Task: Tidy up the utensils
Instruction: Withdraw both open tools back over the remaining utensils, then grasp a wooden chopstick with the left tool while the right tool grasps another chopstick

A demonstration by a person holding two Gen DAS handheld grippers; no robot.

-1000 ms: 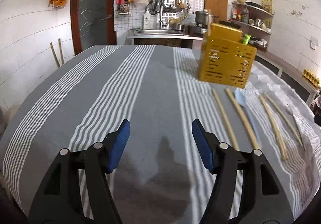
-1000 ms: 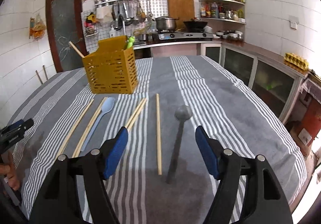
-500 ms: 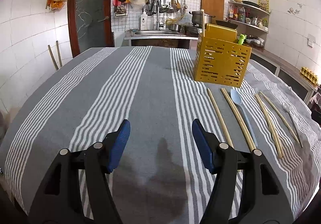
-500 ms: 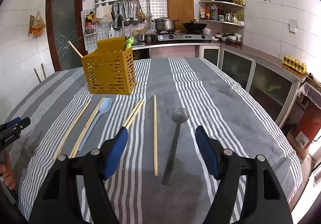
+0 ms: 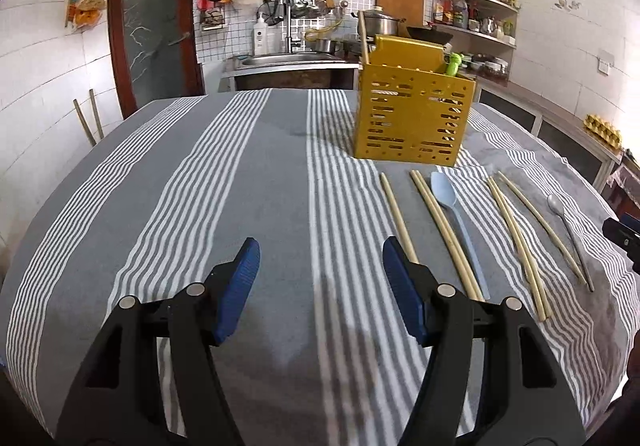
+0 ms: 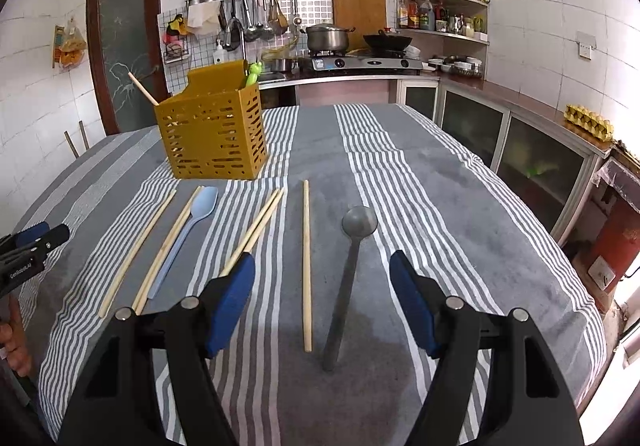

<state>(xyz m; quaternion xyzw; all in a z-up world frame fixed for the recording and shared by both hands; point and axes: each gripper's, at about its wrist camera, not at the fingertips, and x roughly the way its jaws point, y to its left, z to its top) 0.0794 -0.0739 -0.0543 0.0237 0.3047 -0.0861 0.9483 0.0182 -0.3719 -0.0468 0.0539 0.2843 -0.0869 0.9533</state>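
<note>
**Right claw lines up over the steel spoon**

Both claws hang wide apart and empty above the striped cloth [image 6: 420,182]. The right gripper [image 6: 322,270] sits nearest the work — the grey metal spoon [image 6: 348,278] lies straight ahead between its fingers, handle end toward the claw, bowl pointing away toward the yellow caddy [image 6: 212,134], with a single chopstick [image 6: 306,266] just beside it on the left. Its long axis runs almost along the claw's line of sight, so a grab likely needs a drop onto the handle. The left gripper [image 5: 320,262] faces bare cloth; the chopsticks and the blue spoon [image 5: 456,218] lie off to its right. Compared with a second ago, the right view has crept closer and lower over the spoon — the left has swung slightly toward the caddy.
</note>
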